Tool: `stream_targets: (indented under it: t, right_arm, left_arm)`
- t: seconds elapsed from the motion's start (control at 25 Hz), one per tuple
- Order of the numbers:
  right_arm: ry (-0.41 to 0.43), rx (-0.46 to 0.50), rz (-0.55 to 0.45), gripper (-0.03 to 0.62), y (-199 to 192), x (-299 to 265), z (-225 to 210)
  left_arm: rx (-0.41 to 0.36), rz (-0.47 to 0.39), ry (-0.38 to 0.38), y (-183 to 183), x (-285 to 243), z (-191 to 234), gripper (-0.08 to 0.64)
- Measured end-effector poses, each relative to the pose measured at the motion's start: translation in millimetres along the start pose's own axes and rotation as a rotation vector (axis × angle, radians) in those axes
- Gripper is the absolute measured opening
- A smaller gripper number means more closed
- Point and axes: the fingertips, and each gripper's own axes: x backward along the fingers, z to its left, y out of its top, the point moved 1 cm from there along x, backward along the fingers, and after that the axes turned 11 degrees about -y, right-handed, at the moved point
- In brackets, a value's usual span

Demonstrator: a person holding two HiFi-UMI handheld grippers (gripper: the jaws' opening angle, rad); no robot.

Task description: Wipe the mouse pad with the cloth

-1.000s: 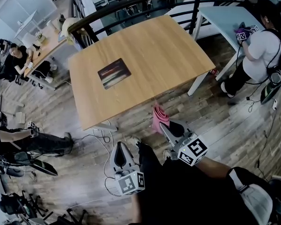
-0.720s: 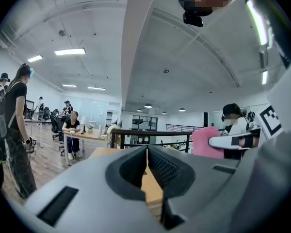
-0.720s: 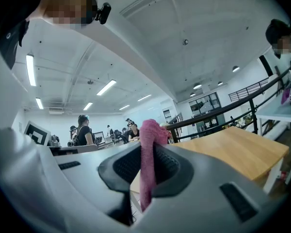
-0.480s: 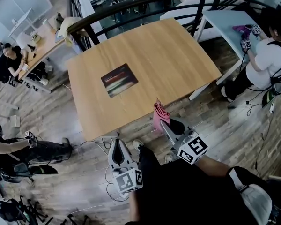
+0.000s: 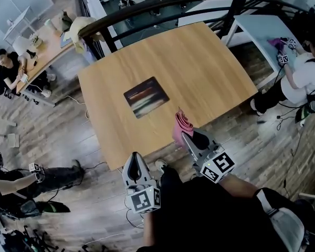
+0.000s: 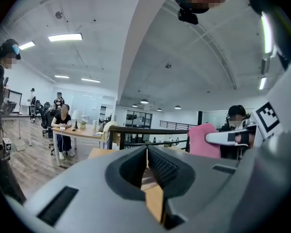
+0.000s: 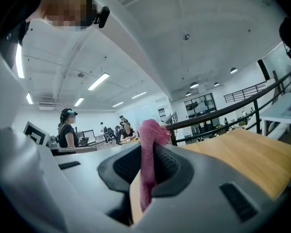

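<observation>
Head view is showing the right gripper pinching the pink cloth in its fingers at the near edge of the worktop, the left gripper hanging empty, fingers pressed together. The approach is seemingly in hand: the cloth is needing carrying forward-left onto the mouse pad lying mid-worktop. Nothing legible is showing, only square markers.

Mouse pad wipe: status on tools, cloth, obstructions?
Right tool shut on pink cloth, at table's near edge. Left tool shut, empty. Mouse pad bare; nothing in the way.
</observation>
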Motion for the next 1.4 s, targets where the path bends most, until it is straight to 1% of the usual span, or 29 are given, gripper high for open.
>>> stream_targets:
  t: [0.16, 0.4, 0.64, 0.84, 0.96, 1.12, 1.2, 1.4]
  right_arm:
    - [-0.028, -0.004, -0.002, 0.059, 1.3, -30.4, 11.0]
    - [-0.068, 0.002, 0.004, 0.058, 1.5, -58.6, 20.5]
    - [-0.079, 0.009, 0.009, 0.059, 8.5, -81.1, 12.6]
    - [-0.054, 0.003, 0.011, 0.058, 9.3, -106.3, -2.9]
    - [-0.031, 0.009, 0.007, 0.058, 13.8, -125.9, -14.3]
    - [0.0, 0.006, 0.009, 0.059, 16.9, -152.8, -29.7]
    - [0.017, 0.011, 0.014, 0.058, 17.0, -168.6, -37.8]
    - [0.036, 0.035, 0.055, 0.059, 2.6, -210.6, -56.0]
  left_arm:
    - [0.007, 0.011, -0.037, 3.0, -18.1, 30.4, 0.025]
    - [0.001, 0.041, -0.08, 3.1, -38.1, 63.5, 0.025]
    - [0.016, 0.053, -0.087, 3.8, -57.9, 79.0, 0.025]
    - [0.001, 0.079, -0.082, 2.9, -81.3, 83.5, 0.025]
    - [-0.015, 0.115, -0.083, -0.2, -102.6, 85.4, 0.025]
    - [-0.016, 0.161, -0.075, -8.9, -129.8, 94.2, 0.025]
    - [-0.033, 0.188, -0.069, -14.7, -144.3, 101.2, 0.025]
    - [-0.086, 0.308, -0.085, -40.7, -180.1, 124.0, 0.025]
